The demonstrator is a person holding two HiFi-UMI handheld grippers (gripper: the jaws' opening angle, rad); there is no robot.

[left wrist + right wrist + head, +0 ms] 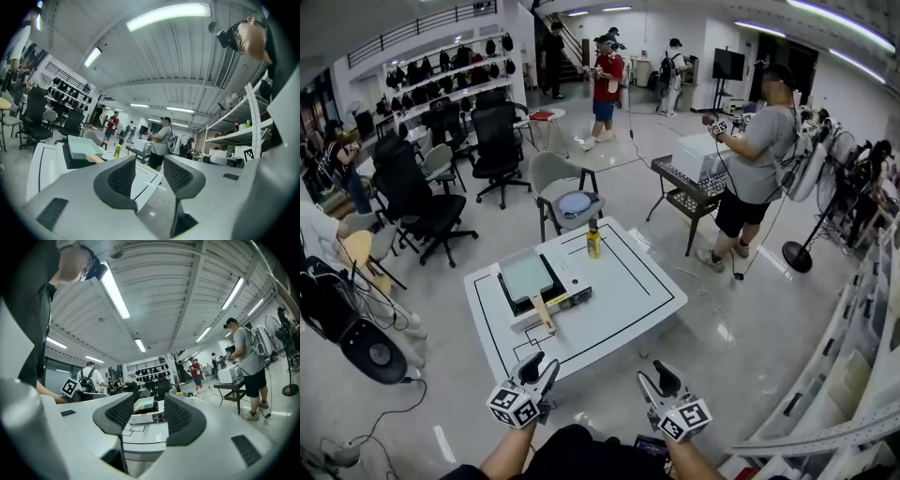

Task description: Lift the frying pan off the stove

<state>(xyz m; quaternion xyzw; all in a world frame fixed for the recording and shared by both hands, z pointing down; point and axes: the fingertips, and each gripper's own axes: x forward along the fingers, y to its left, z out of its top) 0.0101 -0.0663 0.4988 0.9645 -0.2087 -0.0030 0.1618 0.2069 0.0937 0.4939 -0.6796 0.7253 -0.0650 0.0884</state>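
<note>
A square pale-green frying pan with a wooden handle rests on a black and white portable stove on the left part of a white table. The pan shows far off in the left gripper view and, small, the pan shows between the jaws in the right gripper view. Both grippers hang short of the table's near edge. My left gripper is open and empty. My right gripper is open and empty too.
A yellow bottle stands at the table's far edge. Black tape lines mark the tabletop. A grey chair sits behind the table, office chairs to the left, a black cart and a person to the right. Cables lie on the floor.
</note>
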